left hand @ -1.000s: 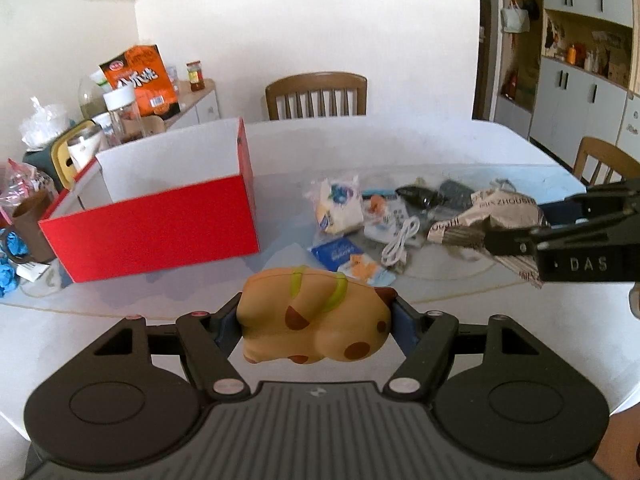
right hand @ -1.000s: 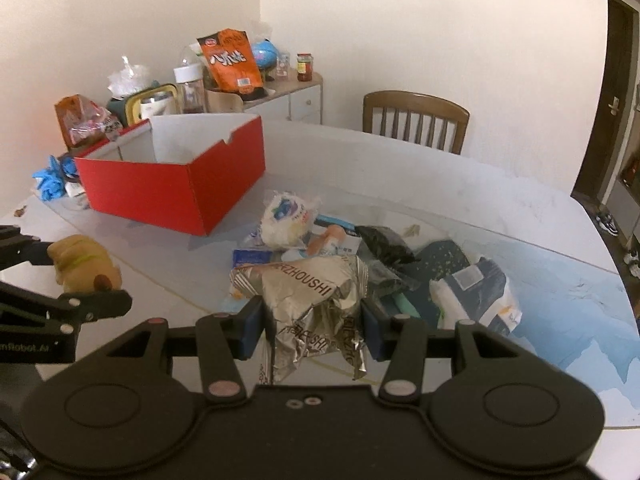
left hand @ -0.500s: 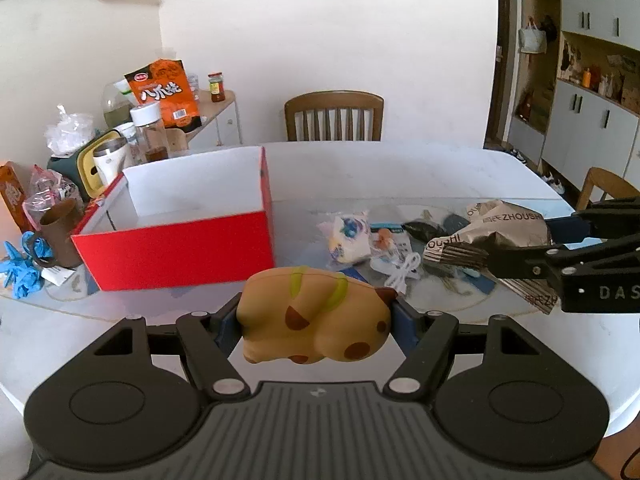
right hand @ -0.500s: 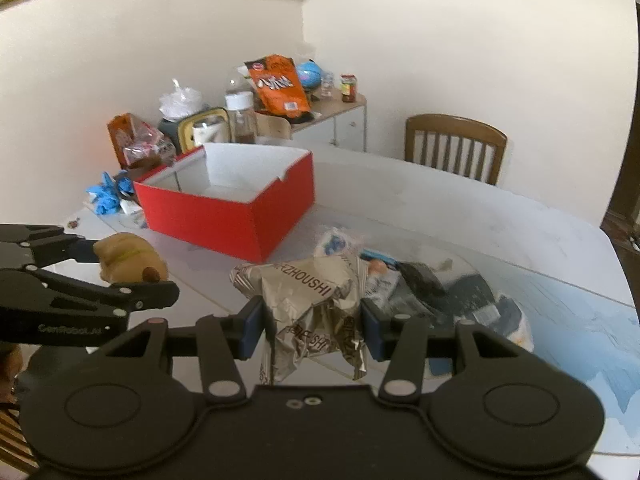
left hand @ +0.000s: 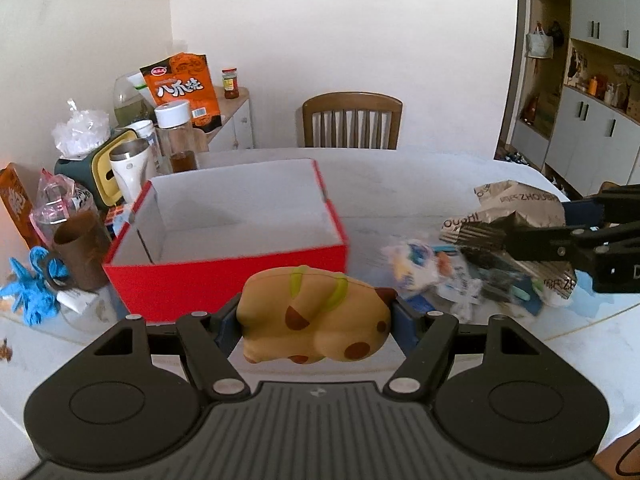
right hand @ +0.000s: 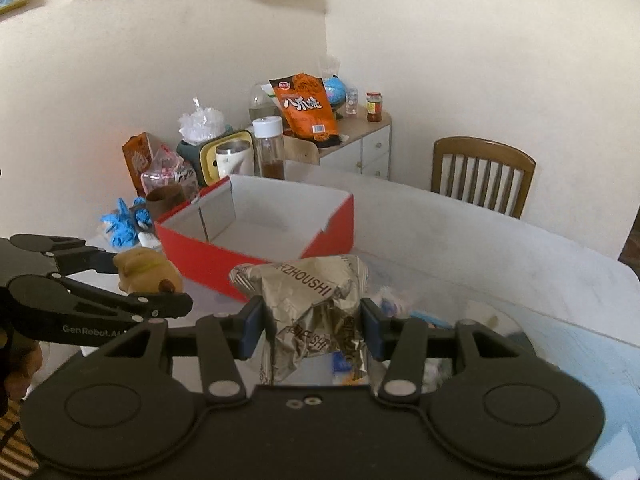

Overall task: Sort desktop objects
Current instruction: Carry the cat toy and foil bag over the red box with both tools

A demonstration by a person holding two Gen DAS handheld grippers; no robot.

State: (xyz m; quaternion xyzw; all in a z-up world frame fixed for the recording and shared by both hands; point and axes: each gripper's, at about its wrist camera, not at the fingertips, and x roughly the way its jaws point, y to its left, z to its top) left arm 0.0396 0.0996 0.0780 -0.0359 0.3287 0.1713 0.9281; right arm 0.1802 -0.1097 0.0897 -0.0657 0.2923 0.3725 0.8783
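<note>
On the white bench (left hand: 400,184), 2 loads are held just short of the empty red box (left hand: 224,280), the left gripper (left hand: 316,320) clamped on a plush dog (left hand: 316,320) and the right gripper (right hand: 312,324) on a crumpled foil bag (right hand: 312,304), so the carry appears in hand and release over the box is called for next.

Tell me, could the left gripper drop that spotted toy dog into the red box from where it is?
Probably yes. The left gripper holds the toy dog just in front of the red box, which is open on top and looks empty, with nothing between them.
</note>
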